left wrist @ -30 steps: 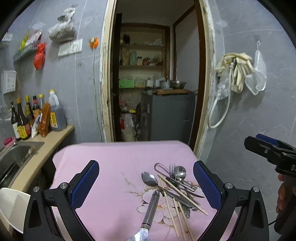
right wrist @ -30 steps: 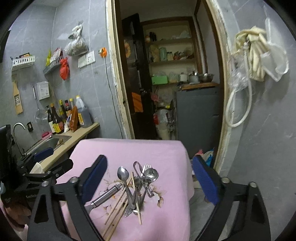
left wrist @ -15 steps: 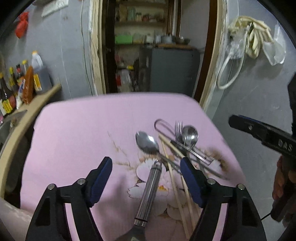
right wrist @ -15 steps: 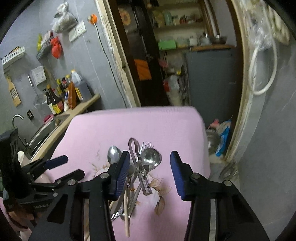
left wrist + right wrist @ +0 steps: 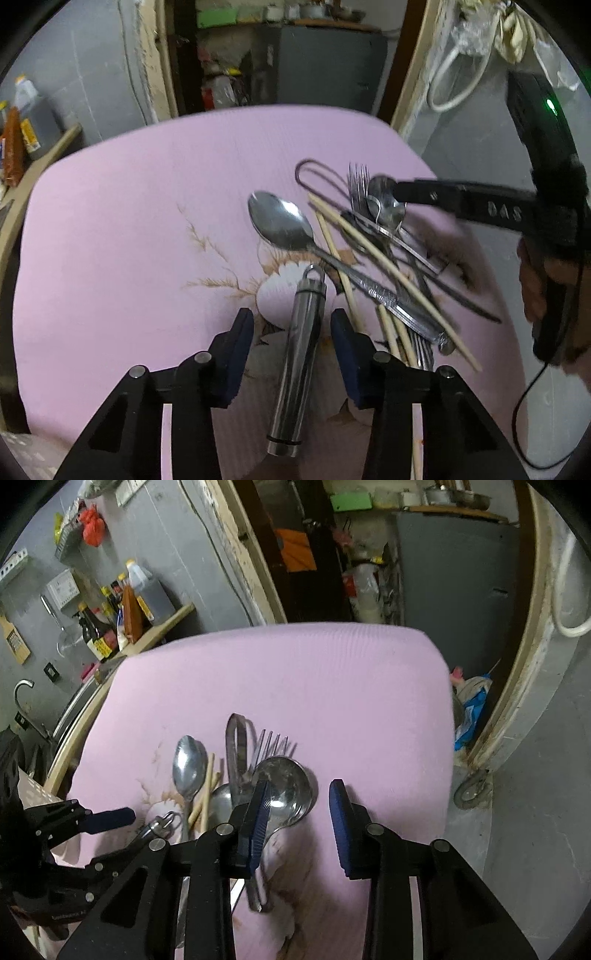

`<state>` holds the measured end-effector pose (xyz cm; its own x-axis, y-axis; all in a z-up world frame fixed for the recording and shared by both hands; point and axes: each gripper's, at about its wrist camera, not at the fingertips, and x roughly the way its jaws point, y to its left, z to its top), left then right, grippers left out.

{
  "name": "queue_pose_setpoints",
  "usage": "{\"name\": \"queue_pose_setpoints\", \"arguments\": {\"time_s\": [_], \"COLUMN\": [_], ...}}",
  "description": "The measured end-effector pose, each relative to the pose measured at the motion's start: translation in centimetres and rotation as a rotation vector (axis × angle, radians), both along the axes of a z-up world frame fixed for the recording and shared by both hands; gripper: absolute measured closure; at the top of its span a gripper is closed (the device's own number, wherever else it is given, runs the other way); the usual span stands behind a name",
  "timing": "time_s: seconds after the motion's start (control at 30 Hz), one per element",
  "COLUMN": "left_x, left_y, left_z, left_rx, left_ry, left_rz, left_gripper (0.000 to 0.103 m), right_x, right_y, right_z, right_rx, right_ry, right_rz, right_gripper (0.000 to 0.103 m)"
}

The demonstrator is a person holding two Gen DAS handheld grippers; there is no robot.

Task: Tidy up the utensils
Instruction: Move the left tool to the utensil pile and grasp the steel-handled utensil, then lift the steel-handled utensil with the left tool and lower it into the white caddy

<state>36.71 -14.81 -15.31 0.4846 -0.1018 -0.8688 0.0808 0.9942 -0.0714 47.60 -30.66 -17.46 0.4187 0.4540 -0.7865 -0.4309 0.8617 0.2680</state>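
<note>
A pile of utensils lies on a pink cloth [image 5: 129, 221]: a large spoon [image 5: 280, 225], a fork [image 5: 358, 184], a round ladle-like spoon [image 5: 288, 786], wooden chopsticks [image 5: 384, 266] and a thick steel handle [image 5: 299, 354]. My left gripper [image 5: 291, 325] is open, its blue pads on either side of the steel handle, not touching it. My right gripper [image 5: 299, 797] is open, low over the pile; its left pad [image 5: 258, 812] is over the round spoon. The right gripper also shows in the left wrist view [image 5: 461, 203].
The pink cloth [image 5: 295, 672] covers a small table with rounded edges. A counter with bottles [image 5: 122, 616] and a sink tap [image 5: 22, 690] lie to the left. A doorway with a grey cabinet [image 5: 454, 565] is behind. The floor [image 5: 535, 775] drops off at right.
Both grippers have come down and forward toward the pile and narrowed their openings. The left now straddles the steel handle; the right sits over the round spoon.
</note>
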Motion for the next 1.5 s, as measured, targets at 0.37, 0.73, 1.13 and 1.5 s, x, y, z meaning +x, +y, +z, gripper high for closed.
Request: {"name": "queue_pose_setpoints", "arguments": {"time_s": [0.37,0.73,1.13,1.5], "left_x": [0.9,-2.7,-10.5,-14.2], "left_y": [0.2,1.6,2.2,7.5], "left_z": [0.0,4.0,9.9,18.6], "left_rx": [-0.036,-0.065,-0.054,-0.13], "left_ry": [0.077,-0.042,-0.377,-0.558], "left_rz": [-0.025,0.036,0.085,0.089], "left_gripper": [0.084,0.085,0.085,0.085], "right_x": [0.5,-4.8,-14.6,-21.7], "right_y": [1.4,0.5,1.5,4.5], "right_z": [1.2,6.7,16.1,25.2], "right_rx": [-0.074,-0.133,-0.271,-0.226], "right_ry": [-0.003,-0.204,-0.585,-0.735], "right_rz": [0.074,-0.076,-0.296,-0.361], "right_gripper": [0.1,0.1,0.1,0.1]}}
